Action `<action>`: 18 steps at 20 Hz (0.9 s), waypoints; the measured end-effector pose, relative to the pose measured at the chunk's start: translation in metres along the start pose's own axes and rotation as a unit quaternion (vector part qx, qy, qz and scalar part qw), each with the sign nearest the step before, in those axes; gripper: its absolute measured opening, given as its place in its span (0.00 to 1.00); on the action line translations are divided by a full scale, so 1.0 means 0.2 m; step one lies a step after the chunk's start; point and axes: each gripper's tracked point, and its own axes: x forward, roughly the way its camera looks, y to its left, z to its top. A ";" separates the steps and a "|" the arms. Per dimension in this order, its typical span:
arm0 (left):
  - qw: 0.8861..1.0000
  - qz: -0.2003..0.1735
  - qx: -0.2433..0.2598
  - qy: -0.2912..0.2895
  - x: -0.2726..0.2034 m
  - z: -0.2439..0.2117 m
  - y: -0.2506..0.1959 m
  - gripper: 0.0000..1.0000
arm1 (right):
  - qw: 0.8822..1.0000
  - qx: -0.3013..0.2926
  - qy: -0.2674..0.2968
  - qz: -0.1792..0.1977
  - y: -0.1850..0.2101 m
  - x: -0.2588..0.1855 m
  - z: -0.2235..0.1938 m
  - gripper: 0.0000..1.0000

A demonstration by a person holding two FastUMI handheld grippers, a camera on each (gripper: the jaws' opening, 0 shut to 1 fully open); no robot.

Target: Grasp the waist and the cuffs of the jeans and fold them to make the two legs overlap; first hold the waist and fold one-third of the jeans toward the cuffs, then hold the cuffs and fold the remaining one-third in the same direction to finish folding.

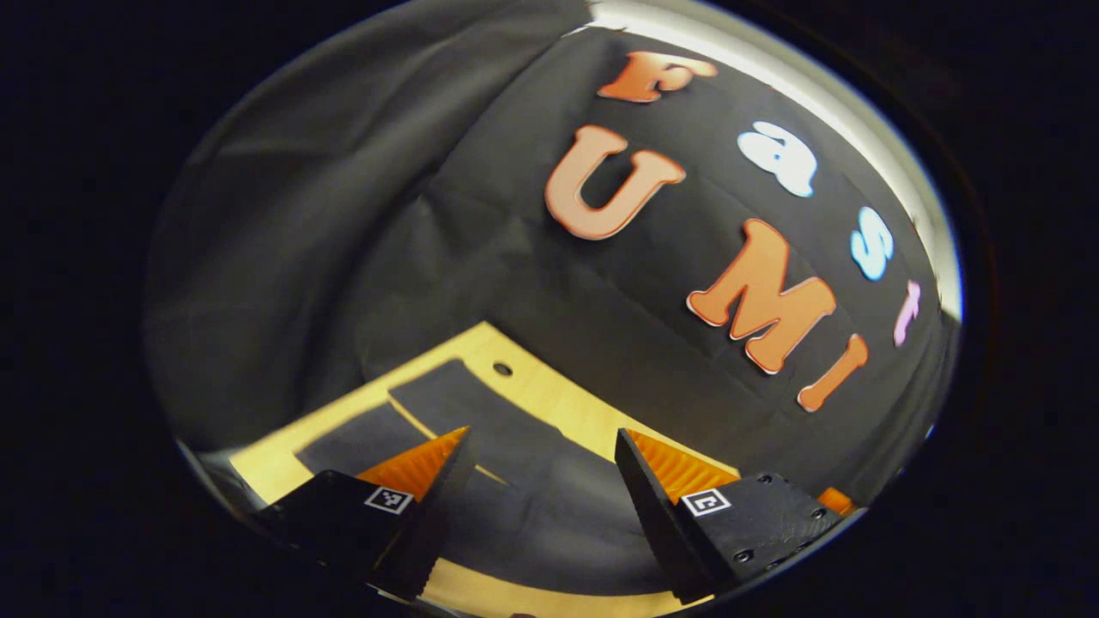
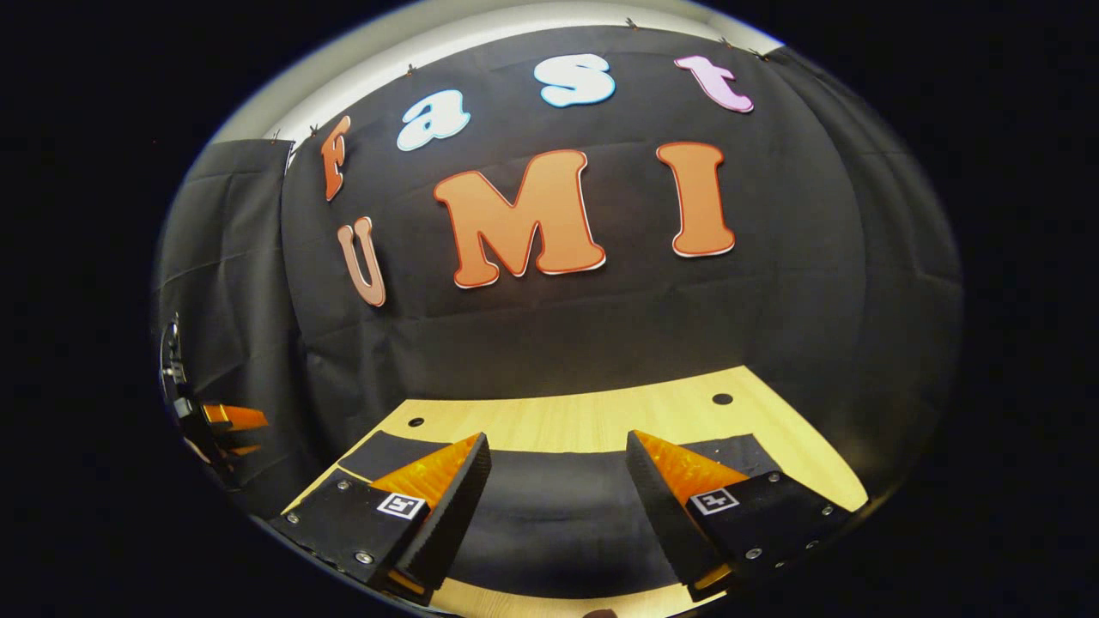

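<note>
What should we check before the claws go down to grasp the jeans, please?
1. Left claw open: ok, fingers spread with nothing between them.
2. Right claw open: ok, also empty.
3. Jeans lying flat on the wooden table: ok, dark fabric spread out below both claws.
4. Two legs separate, not yet overlapped: ok, a strip of table shows between them in the left gripper view.
5. Which end is waist and which is cuffs: cannot tell.
6. Claws touching the fabric: cannot tell.

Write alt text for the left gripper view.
The left gripper hangs open above dark jeans spread flat on a light wooden table, its two fingers apart and touching nothing. Black cloth walls the booth behind.
</note>
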 end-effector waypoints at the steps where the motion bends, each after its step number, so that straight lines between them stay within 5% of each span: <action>1: 0.999 0.013 -0.031 0.016 0.01 -0.05 0.09 0.97 | 1.000 0.007 0.013 0.006 0.01 0.01 -0.05 0.96; 5: 0.986 0.097 -0.118 0.070 0.03 -0.30 0.44 0.97 | 0.996 0.042 0.074 0.005 -0.04 0.06 -0.24 0.96; 10: 0.940 0.166 -0.276 0.112 0.13 -0.57 0.62 0.98 | 0.985 0.071 0.158 -0.016 -0.13 0.05 -0.48 0.98; 18: 0.915 0.250 -0.280 0.147 0.24 -0.76 0.88 0.98 | 0.981 0.075 0.172 -0.043 -0.24 0.09 -0.49 0.98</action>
